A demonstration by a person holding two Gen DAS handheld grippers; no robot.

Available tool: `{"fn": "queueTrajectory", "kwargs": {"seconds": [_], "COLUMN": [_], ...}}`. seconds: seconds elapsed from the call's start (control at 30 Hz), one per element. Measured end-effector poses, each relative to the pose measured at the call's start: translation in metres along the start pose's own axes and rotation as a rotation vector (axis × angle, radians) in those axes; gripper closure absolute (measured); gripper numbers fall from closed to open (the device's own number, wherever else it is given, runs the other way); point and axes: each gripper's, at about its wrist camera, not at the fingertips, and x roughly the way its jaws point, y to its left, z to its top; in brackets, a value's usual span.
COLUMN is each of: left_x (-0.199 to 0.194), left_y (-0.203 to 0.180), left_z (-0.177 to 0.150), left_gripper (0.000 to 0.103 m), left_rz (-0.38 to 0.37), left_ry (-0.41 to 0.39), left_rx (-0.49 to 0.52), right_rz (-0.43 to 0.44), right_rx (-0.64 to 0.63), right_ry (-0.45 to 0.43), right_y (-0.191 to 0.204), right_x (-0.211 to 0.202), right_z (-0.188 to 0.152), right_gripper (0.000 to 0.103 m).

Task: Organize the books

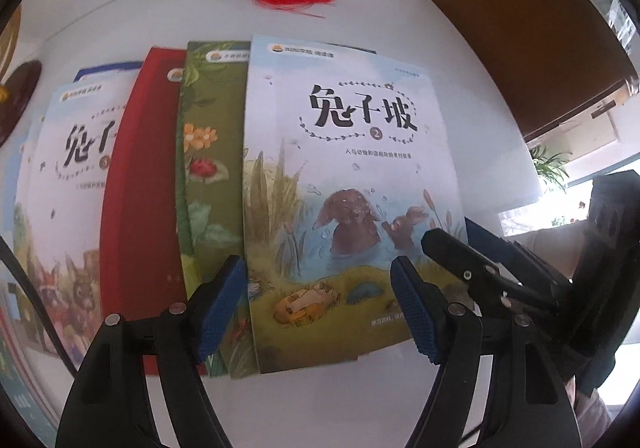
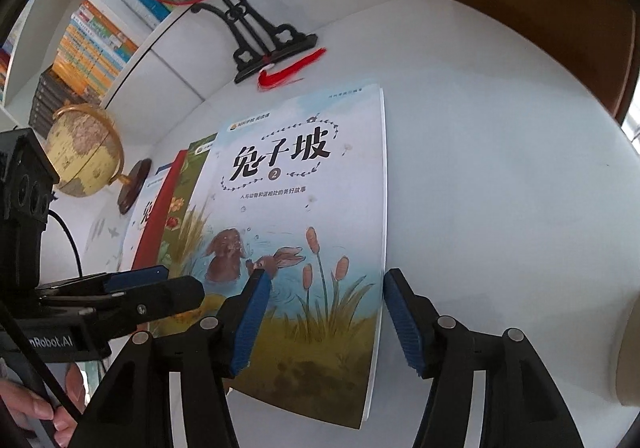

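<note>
Evidently the white round surface (image 2: 500, 168) carries a fan of thin paperback picture books (image 1: 168, 184), overlapped so each cover shows; the pale-blue rabbit-pond book (image 1: 344, 184) lies topmost, toward the right edge. Both the left hand-held gripper (image 1: 320, 308) and right hand-held gripper (image 2: 324, 316) hover wide open, empty.

My white tabletop (image 2: 500, 168), white bookshelf (image 2: 168, 60) upper left, brown panel (image 1: 520, 28) upper right, bright window (image 1: 560, 204) at right.
</note>
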Motion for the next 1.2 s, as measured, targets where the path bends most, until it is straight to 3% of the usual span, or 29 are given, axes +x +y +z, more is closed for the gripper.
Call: {"fn": "queueTrajectory", "kwargs": {"seconds": [0.27, 0.33, 0.43, 0.63, 0.7, 0.83, 0.93, 1.17, 1.2], "left_x": [-0.020, -0.025, -0.037, -0.059, -0.058, -0.046, -0.035, -0.031, -0.031], "left_y": [0.021, 0.030, 0.044, 0.099, 0.111, 0.116, 0.105, 0.103, 0.106], "left_z": [-0.028, -0.035, -0.044, -0.047, -0.046, -0.041, -0.041, -0.044, -0.045], "left_gripper": [0.031, 0.031, 0.031, 0.031, 0.031, 0.033, 0.047, 0.047, 0.047], "left_rz": [0.002, -0.002, 0.060, 0.120, 0.141, 0.097, 0.097, 0.075, 0.063], "left_ry": [0.004, 0.001, -0.033, -0.096, -0.094, -0.048, -0.021, -0.007, -0.002], "left_rx": [-0.029, -0.049, -0.063, -0.218, -0.241, -0.238, -0.204, -0.207, -0.222], "right_rz": [0.060, 0.080, 0.119, 0.237, 0.260, 0.288, 0.310, 0.335, 0.334], "right_rx": [-0.062, -0.082, -0.110, -0.168, -0.127, -0.030, 0.009, 0.037, 0.045], "right_ry": [0.041, 0.050, 0.047, 0.103, 0.100, 0.101, 0.129, 0.179, 0.193], "right_y": [0.022, 0.033, 0.050, 0.082, 0.077, 0.057, 0.049, 0.050, 0.050], "right_x": [0.004, 0.006, 0.009, 0.022, 0.021, 0.017, 0.012, 0.011, 0.012], "right_z": [0.001, 0.000, -0.003, -0.017, -0.019, -0.018, -0.024, -0.042, -0.043], "right_gripper": [0.043, 0.028, 0.028, 0.028, 0.028, 0.028, 0.028, 0.035, 0.041]}}
